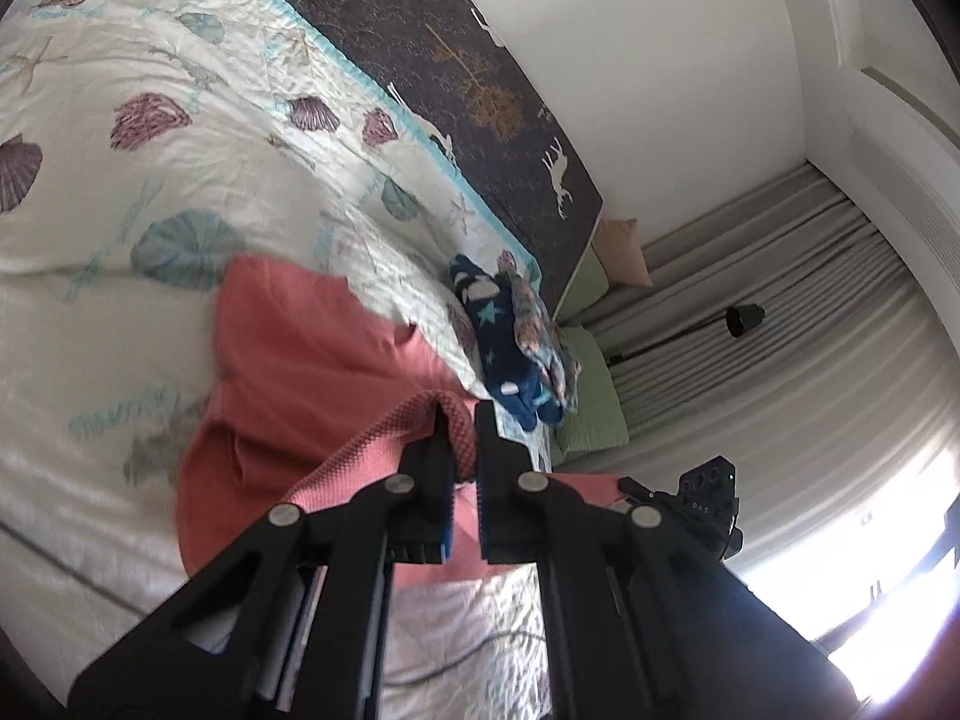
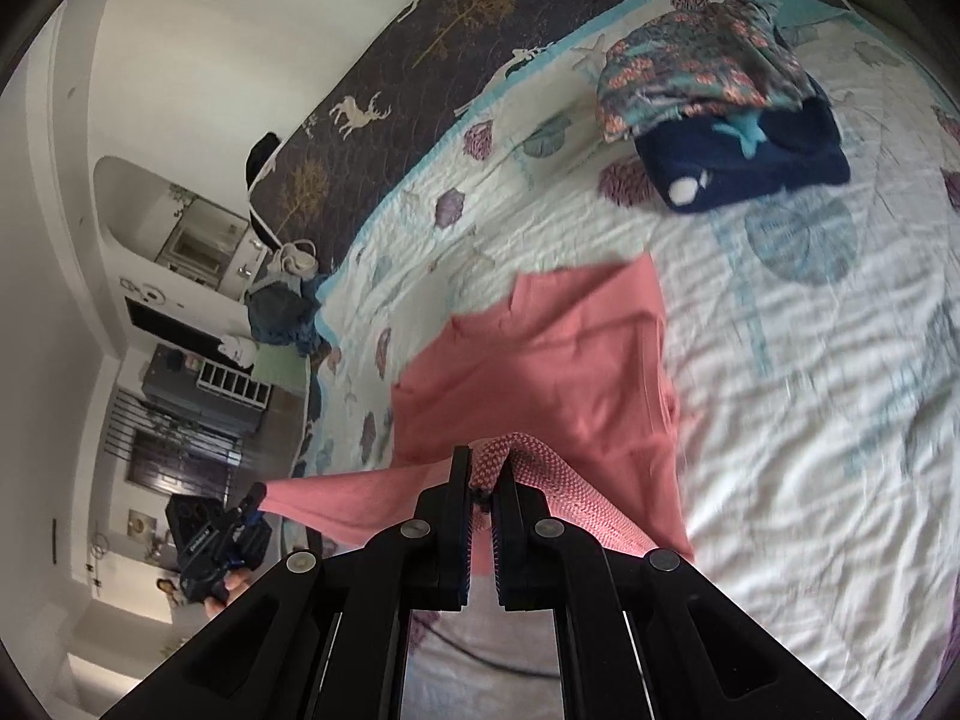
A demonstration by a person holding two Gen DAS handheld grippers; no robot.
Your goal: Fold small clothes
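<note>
A small salmon-pink garment (image 1: 312,360) hangs over the bed, stretched between my two grippers. My left gripper (image 1: 461,414) is shut on one ribbed corner of it. In the right wrist view the same pink garment (image 2: 552,360) trails away from my right gripper (image 2: 489,462), which is shut on the other ribbed corner. The far edge of the cloth still drags on the shell-print quilt (image 2: 810,390). The left gripper (image 2: 240,516) shows at the lower left of the right wrist view, pinching the stretched hem. The right gripper's body (image 1: 702,504) appears in the left wrist view.
A pile of folded clothes lies further up the quilt (image 1: 120,90): a floral piece (image 2: 690,66) on a navy star-print one (image 2: 750,162), also the navy piece (image 1: 504,324). A dark deer-print mattress (image 1: 480,60) leans against the wall. Grey curtains (image 1: 780,312) and green pillows (image 1: 588,396) lie beyond the bed.
</note>
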